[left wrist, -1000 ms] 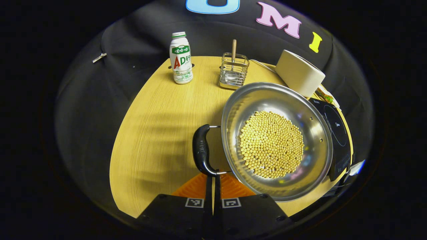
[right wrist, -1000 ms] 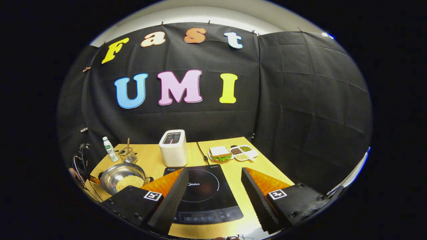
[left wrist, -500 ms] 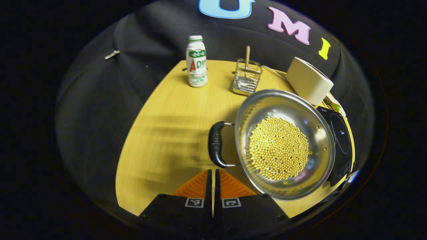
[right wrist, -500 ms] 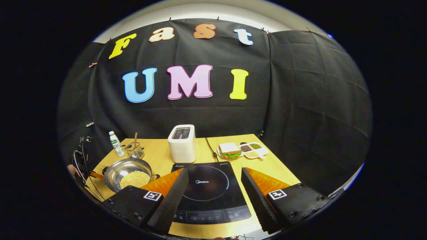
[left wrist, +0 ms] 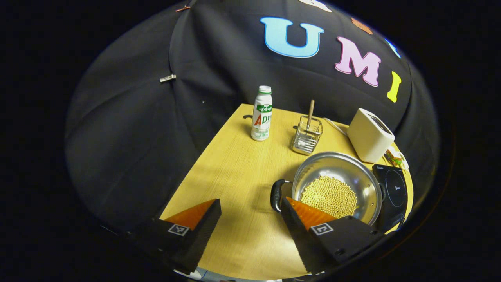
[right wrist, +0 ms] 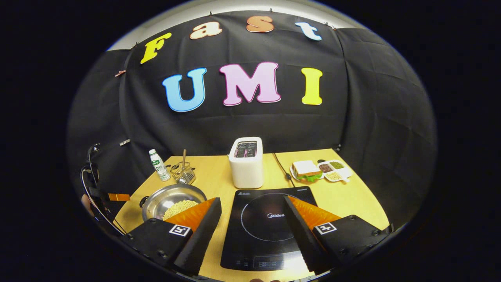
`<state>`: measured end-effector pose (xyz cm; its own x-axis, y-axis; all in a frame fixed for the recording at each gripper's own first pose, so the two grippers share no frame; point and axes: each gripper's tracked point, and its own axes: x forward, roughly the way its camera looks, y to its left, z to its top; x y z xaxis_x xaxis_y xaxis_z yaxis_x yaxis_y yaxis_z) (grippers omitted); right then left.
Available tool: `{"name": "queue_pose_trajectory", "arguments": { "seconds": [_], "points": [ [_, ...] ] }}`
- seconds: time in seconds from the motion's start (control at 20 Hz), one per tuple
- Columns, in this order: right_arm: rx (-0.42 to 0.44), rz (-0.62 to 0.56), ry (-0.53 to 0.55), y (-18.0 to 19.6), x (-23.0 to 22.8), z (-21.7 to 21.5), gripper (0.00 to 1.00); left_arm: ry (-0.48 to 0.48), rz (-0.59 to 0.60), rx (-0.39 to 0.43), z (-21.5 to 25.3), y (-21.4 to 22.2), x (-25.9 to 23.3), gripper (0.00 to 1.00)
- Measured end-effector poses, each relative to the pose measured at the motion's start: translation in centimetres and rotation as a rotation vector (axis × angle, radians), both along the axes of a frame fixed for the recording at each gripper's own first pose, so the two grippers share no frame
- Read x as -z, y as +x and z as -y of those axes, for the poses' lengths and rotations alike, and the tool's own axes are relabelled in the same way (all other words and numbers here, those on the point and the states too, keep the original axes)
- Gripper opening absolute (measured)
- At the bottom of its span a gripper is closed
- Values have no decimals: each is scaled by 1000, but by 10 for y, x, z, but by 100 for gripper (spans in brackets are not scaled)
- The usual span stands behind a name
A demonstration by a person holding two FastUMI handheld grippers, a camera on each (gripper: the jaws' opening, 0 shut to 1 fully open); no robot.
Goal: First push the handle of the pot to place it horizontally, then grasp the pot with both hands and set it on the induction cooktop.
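Observation:
A steel pot (left wrist: 337,163) holding soybeans (left wrist: 330,196) sits on the wooden table just left of the black induction cooktop (left wrist: 393,191). Its black side handle (left wrist: 275,196) faces my left gripper (left wrist: 250,213), which hangs open above the table, back from the pot. That gripper's right finger overlaps the pot's near rim in the left gripper view. My right gripper (right wrist: 252,221) is open above the cooktop (right wrist: 266,223), with nothing between its fingers. In the right gripper view the pot (right wrist: 169,194) lies to the left, partly behind the left finger.
A white drink bottle (left wrist: 261,113) and a wire utensil holder (left wrist: 307,135) stand behind the pot. A white toaster (right wrist: 246,162) is behind the cooktop. To its right are a sandwich plate (right wrist: 307,171) and a divided snack dish (right wrist: 333,170). Cables (right wrist: 89,184) hang at the table's left edge.
My left gripper went from shut near the pot's handle to open, and drew back and up from the pot. The right gripper shifted slightly and stayed open.

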<state>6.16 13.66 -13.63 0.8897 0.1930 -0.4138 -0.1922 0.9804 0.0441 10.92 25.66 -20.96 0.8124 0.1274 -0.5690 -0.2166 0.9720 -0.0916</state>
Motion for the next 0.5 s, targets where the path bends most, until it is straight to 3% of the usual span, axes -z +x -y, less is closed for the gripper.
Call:
{"name": "queue_pose_trajectory", "arguments": {
  "seconds": [0.5],
  "points": [
    [-147, -258, 38, 40, 97, -95, 99, -98, 101, 95, 34, 38, -12, 95]
  ]
}}
